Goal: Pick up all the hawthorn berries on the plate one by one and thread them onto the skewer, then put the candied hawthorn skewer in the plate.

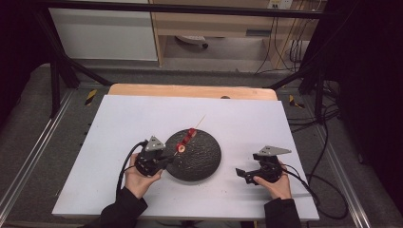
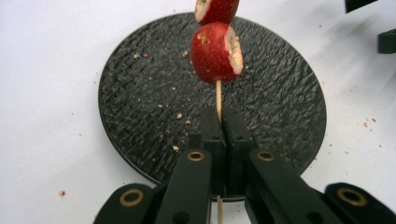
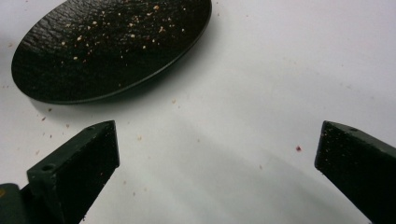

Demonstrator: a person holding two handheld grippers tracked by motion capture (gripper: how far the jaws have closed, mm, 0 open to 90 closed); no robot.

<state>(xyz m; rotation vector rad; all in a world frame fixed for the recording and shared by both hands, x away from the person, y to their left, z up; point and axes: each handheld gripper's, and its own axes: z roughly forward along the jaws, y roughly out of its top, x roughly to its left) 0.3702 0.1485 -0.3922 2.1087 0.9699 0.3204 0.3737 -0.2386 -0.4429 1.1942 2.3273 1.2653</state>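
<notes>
Matt black plate (image 2: 140, 93) with a rough, pebbled face; glossy red fruit (image 2: 215, 53) on a thin wooden skewer (image 2: 218, 100); smooth matt white table (image 1: 119, 123).

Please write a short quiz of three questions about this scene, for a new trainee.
1. True or false: the left gripper is shut on the skewer.
2. What lies under the red fruit pieces? A) a white bowl B) the black plate C) a wooden board
3. Fill in: the jaws of the right gripper stand wide ____ above the white table.

Key: 1 true; 2 B; 3 open (apart).
</notes>
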